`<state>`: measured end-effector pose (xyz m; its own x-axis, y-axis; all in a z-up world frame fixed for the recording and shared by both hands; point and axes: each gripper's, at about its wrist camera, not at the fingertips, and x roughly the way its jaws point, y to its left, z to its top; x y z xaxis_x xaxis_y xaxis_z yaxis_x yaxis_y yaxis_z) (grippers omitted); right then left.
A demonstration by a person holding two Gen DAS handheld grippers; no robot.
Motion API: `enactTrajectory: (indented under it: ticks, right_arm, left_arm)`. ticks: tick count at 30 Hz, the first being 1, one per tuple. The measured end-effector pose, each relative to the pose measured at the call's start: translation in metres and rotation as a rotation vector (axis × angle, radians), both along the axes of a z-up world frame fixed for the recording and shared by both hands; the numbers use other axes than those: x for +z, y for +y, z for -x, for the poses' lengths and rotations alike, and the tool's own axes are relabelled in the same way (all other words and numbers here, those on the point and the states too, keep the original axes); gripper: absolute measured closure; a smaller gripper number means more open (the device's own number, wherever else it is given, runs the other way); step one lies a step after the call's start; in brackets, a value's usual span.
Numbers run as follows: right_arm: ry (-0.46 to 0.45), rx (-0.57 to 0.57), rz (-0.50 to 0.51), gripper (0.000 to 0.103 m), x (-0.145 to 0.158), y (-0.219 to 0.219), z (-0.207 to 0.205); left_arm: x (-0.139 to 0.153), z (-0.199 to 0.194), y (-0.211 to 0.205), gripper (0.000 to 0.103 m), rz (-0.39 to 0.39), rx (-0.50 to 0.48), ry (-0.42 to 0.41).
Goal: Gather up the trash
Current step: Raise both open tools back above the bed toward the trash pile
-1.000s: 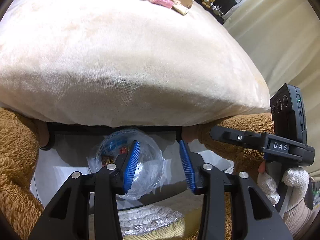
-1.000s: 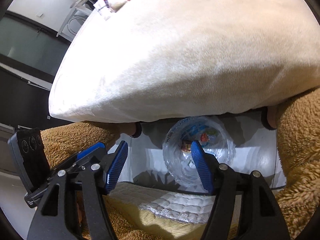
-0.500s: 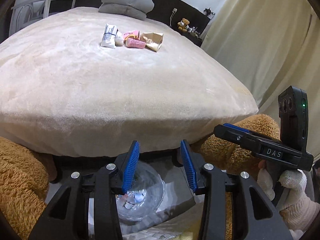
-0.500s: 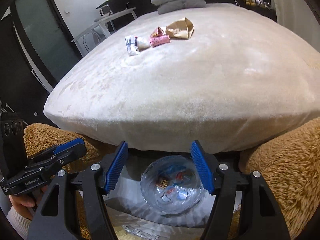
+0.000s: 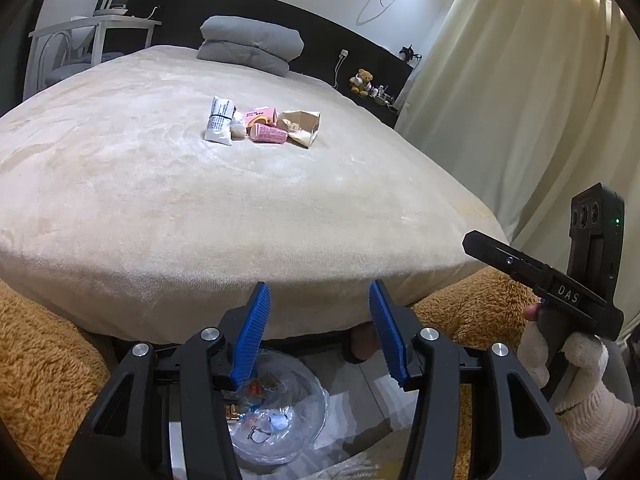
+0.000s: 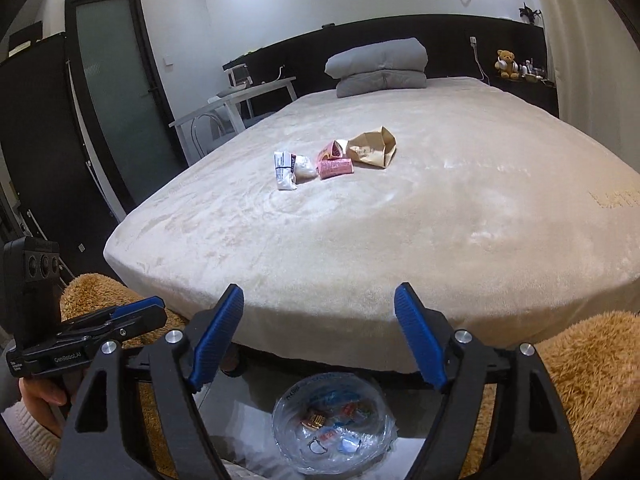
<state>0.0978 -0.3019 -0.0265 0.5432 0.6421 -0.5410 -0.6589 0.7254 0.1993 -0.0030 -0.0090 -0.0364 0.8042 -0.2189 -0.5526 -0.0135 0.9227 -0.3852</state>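
Both claws, the left claw [image 5: 316,330] and right claw [image 6: 320,336], have risen from the clear bag [image 6: 334,426] on the floor and are opening with nothing between the jaws, so the wrappers [image 6: 334,158] at twelve o'clock on the bed [image 6: 400,240], newly in view, await collection.

Both views have lifted from the clear plastic-lined bin [image 6: 334,424] on the floor to the cream plush bed [image 5: 240,208] top. The left gripper [image 5: 316,332] and right gripper [image 6: 320,340] are opening wider, nothing between the blue pads.
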Motion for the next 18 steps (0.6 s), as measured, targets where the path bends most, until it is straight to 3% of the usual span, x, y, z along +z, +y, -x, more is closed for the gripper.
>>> enactTrajectory:
  ticks: [2,7,11,12,13,18]
  right_arm:
    - [-0.015,-0.001,0.018,0.024,0.002,0.006,-0.007]
    - [-0.037,-0.008,0.054,0.017,0.004,0.024,-0.032]
    - [-0.047,-0.019,0.069,0.017,0.01,0.038,-0.06]
    - [-0.048,-0.019,0.072,0.016,0.012,0.042,-0.067]
    - [-0.048,-0.02,0.076,0.006,0.013,0.046,-0.075]
    - [-0.046,0.003,-0.007,0.004,0.02,0.058,-0.116]
  left_arm:
    - [0.003,-0.007,0.005,0.04,0.0,0.012,-0.007]
    - [0.014,-0.032,0.019,0.036,-0.023,0.018,-0.013]
    - [0.021,-0.056,0.036,0.021,-0.036,0.026,-0.007]
    - [0.023,-0.064,0.04,0.013,-0.049,0.032,-0.001]
    - [0.024,-0.071,0.043,0.008,-0.06,0.035,0.004]
    - [0.028,-0.107,0.062,0.007,-0.069,0.021,0.013]
